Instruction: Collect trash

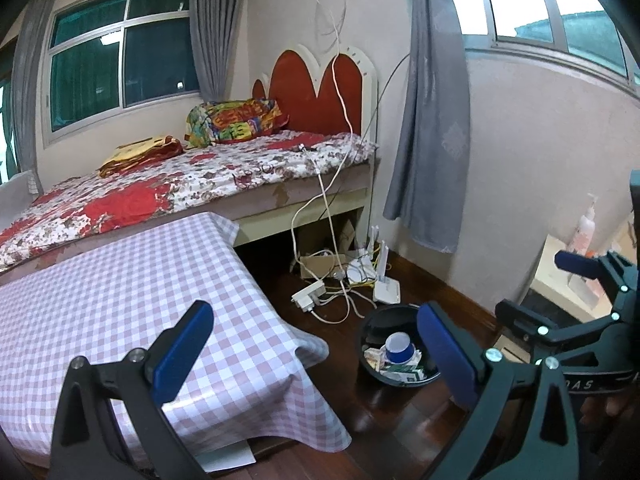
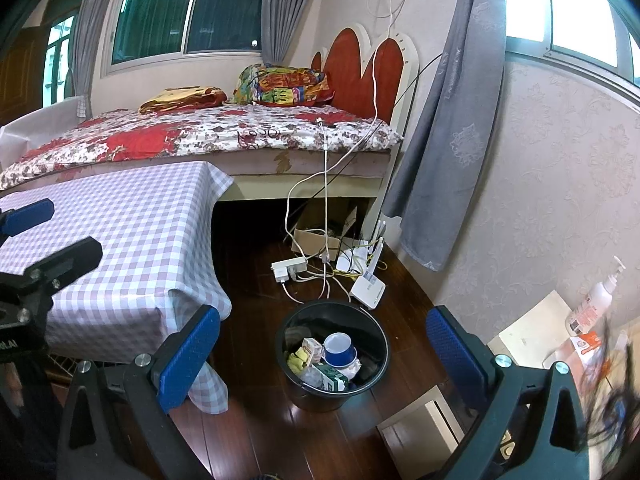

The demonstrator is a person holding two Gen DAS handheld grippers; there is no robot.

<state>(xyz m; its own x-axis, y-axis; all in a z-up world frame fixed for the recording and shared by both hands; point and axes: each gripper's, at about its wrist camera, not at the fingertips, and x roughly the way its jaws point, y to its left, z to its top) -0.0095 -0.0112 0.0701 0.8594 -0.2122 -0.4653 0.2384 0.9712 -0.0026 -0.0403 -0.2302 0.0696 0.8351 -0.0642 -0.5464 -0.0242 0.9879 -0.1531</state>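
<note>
Both grippers empty, left gripper (image 1: 312, 360) and right gripper (image 2: 324, 364) jaws spread; trash sits in black bucket (image 2: 376, 376) on floor beside checkered table (image 2: 132, 232), looks like collection's done, next: scan for leftovers.

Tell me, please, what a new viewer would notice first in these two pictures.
Probably the black trash bin on the dark wooden floor, right of the checkered table, with a blue cup and cartons inside. Behind the table stands a bed with a red heart-shaped headboard. Both hand-held grippers, left and right, are open and empty.
</note>
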